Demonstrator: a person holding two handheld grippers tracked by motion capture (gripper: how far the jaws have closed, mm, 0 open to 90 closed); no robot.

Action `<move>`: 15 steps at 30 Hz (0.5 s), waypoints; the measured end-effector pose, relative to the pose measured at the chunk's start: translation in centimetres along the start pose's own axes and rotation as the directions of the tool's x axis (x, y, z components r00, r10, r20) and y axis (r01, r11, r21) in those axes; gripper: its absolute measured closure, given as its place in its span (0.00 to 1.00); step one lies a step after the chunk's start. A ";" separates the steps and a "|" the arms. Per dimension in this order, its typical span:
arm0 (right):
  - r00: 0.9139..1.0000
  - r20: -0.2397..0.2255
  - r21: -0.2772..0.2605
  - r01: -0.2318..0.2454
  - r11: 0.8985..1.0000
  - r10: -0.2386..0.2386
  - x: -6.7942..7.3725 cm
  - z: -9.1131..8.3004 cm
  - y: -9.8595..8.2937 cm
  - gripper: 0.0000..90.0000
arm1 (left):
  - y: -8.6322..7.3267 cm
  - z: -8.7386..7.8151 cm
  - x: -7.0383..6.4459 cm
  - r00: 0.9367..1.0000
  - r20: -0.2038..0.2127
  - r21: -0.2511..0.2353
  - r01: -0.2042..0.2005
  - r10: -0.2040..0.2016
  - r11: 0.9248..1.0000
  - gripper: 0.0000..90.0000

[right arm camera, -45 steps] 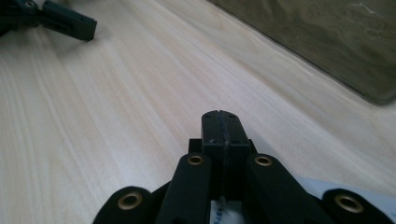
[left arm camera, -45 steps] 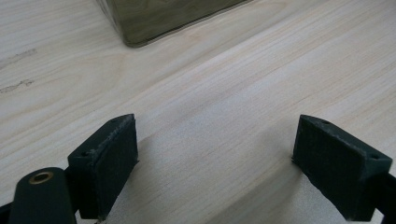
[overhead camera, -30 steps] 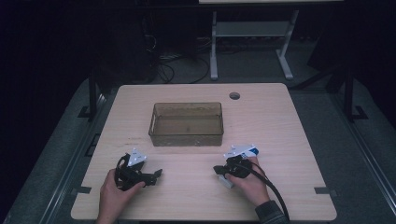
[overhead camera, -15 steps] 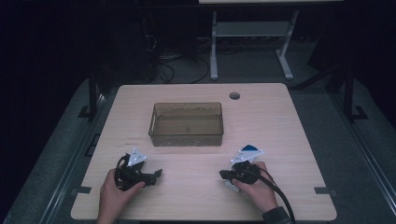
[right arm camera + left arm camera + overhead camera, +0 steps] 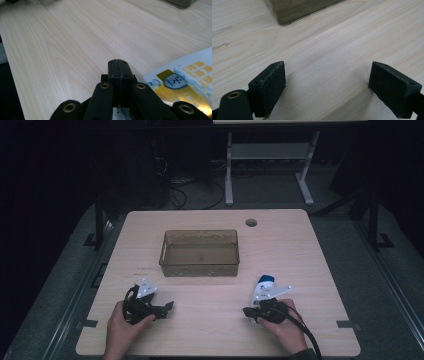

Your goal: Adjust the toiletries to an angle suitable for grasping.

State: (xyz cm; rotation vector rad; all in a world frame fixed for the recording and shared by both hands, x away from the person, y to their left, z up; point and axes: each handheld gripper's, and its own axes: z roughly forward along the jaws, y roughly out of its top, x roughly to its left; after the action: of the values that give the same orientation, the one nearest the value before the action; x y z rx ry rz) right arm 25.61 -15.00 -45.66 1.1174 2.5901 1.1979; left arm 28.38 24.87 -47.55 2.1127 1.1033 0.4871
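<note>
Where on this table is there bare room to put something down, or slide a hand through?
Most of the wooden table is bare: the strip between the clear bin and the two claws, and the wide areas left and right of the bin. Behind it, only a small cable hole. It is tighter at the right claw, where a white packet lies beside it.

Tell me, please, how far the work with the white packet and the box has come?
Little looks done: the clear box is empty. The white packet lies on the table beside the right gripper, whose jaws are shut with nothing between them. The left gripper is open and idle. Grasping the packet probably remains.
</note>
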 end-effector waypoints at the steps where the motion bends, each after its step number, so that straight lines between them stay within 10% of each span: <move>1: 1.000 -0.001 -0.001 0.002 1.000 -0.002 0.0 -0.1 -0.1 1.00 | 0.0 0.0 0.0 1.000 0.000 0.000 0.000 0.000 1.000 0.14; 15: 0.999 0.028 0.019 -0.026 0.999 0.025 -0.4 -1.7 -1.9 1.00 | 0.0 0.0 0.0 1.000 0.000 0.000 0.000 0.000 1.000 0.14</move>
State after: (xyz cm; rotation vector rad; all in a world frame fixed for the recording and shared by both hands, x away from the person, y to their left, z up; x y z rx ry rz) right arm 24.21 -17.14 -45.94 1.1657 2.5797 1.1566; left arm 28.38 24.87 -47.55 2.1127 1.1029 0.4877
